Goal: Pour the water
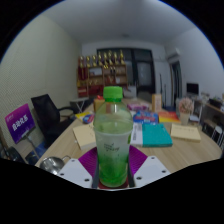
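You've got the green bottle (112,140) standing upright between your tongs (113,172), both pink pads (87,162) pressing its lower body, cap on and raised off the table (190,152), a low hold that should let you tip it toward whatever takes the water.
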Demonstrator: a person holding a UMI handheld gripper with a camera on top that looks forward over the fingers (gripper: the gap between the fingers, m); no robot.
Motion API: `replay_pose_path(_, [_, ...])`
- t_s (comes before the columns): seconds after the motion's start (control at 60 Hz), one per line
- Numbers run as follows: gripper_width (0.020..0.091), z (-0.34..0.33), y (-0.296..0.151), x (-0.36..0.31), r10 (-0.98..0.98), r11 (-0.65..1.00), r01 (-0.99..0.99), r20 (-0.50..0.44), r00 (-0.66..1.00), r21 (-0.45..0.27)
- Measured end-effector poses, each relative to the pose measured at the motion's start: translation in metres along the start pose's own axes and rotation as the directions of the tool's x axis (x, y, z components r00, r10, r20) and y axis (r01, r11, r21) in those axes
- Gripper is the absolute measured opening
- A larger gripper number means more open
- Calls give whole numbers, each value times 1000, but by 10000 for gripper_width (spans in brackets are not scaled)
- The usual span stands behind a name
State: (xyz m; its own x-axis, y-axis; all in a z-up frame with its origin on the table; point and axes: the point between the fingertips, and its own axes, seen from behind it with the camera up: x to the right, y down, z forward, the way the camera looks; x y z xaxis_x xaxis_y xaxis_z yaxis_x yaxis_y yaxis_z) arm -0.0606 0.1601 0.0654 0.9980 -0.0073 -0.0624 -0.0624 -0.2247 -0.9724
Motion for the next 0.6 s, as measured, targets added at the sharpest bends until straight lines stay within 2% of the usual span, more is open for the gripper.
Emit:
replay_pose_path(0.017, [440,1,-3,-15,-10,1000,10,-8,1000,11])
replay_pose_path(0.033, [416,1,-1,-32,-22,1000,22,-18,1000,8])
replay_pose_path(0.167, [417,-4,-1,-34,-21,999,22,-23,1000,28])
replay_pose_path(0.233, [465,-9,0,-34,-13,1000,13,-19,1000,12])
replay_pose_path(0.3, [516,-8,5,-34,7,999,-8,-7,1000,-38])
replay_pose_path(0.35, [617,-15,14,-36,41,994,-41,-4,999,-103])
replay_pose_path(0.433, [856,-26,24,-35,95,981,-92,9,995,-169])
replay_pose_path(0.517, [825,-51,17,-30,90,979,-93,-21,996,-182])
replay_pose_path(0.6, [827,-80,10,-27,51,982,-58,-46,998,-180])
